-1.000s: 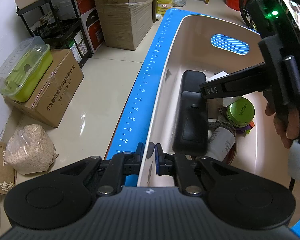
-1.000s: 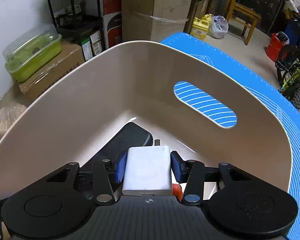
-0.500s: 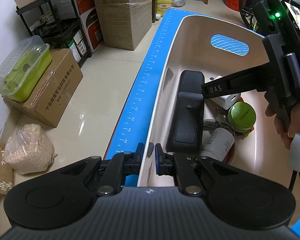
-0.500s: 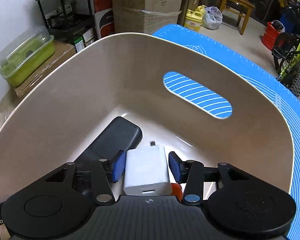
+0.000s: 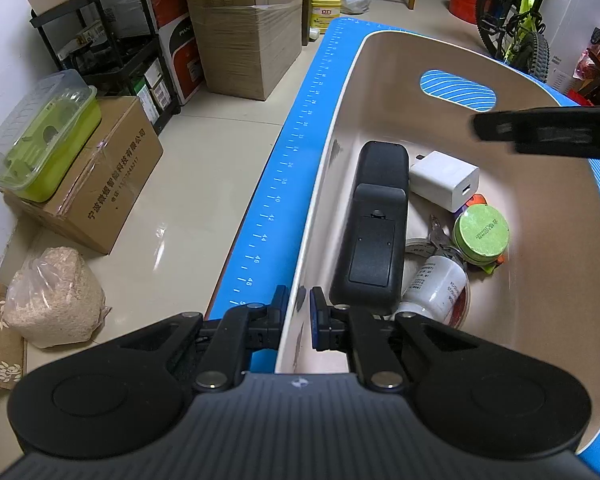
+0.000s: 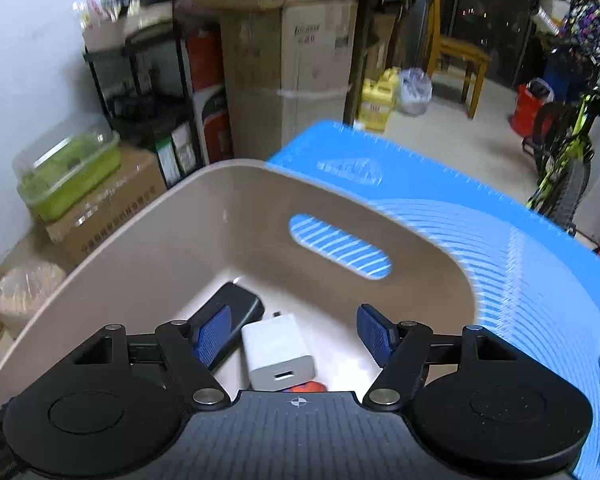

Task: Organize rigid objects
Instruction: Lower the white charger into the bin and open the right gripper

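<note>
A beige bin (image 5: 548, 248) stands on a blue mat (image 5: 284, 168). My left gripper (image 5: 299, 312) is shut on the bin's near left wall. Inside lie a black remote (image 5: 376, 224), a white charger (image 5: 444, 180), a green round tin (image 5: 481, 230) and a white bottle (image 5: 436, 284). My right gripper (image 6: 296, 334) is open above the bin (image 6: 148, 256), with the white charger (image 6: 276, 352) lying loose below its jaws beside the remote (image 6: 228, 308). One right finger (image 5: 548, 132) crosses the left wrist view.
Cardboard boxes (image 5: 244, 40) and a black shelf (image 5: 112, 52) stand on the floor to the left. A green lidded container (image 5: 44, 136) sits on a box. A bag of grain (image 5: 52, 300) lies near. A bicycle (image 5: 520, 24) stands far right.
My right gripper opened and let go of the white charger, which now lies in the bin beside the remote. The right gripper then rose and pulled back. The left gripper stayed put.
</note>
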Tool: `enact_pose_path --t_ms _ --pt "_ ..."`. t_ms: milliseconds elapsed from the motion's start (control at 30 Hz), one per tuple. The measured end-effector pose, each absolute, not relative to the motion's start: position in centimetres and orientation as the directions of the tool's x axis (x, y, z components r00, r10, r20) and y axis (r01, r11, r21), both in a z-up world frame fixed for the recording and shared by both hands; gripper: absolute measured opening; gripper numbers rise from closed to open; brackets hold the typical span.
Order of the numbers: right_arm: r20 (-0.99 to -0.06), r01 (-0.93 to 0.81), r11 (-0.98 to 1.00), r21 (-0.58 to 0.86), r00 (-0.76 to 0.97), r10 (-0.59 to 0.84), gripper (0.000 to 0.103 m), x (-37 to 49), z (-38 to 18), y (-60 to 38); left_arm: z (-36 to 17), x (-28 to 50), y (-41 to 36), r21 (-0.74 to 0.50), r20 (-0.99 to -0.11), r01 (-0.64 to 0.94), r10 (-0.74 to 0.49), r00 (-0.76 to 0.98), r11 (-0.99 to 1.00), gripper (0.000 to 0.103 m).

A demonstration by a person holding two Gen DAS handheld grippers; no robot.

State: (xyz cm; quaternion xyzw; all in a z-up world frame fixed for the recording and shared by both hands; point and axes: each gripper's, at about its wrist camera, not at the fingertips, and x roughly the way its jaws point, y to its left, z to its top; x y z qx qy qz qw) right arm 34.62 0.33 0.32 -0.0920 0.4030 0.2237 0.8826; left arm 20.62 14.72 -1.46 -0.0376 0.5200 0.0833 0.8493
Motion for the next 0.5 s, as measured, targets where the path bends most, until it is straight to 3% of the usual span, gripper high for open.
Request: enact_pose_path --t_ms 233,500 --pt "-0.672 -0.419 0.907 0.044 0.66 0.337 0.077 32.5 3.2 -5.1 -1.5 20.7 14.7 0.02 -0.89 -0.182 0.1 0.445 0.983 0.012" --pt "-0.663 -0.35 0.937 0.017 0.697 0.272 0.078 31.3 2.0 -9.7 -1.5 20.6 14.9 0.011 -0.89 -0.178 0.091 0.446 0.984 0.012"
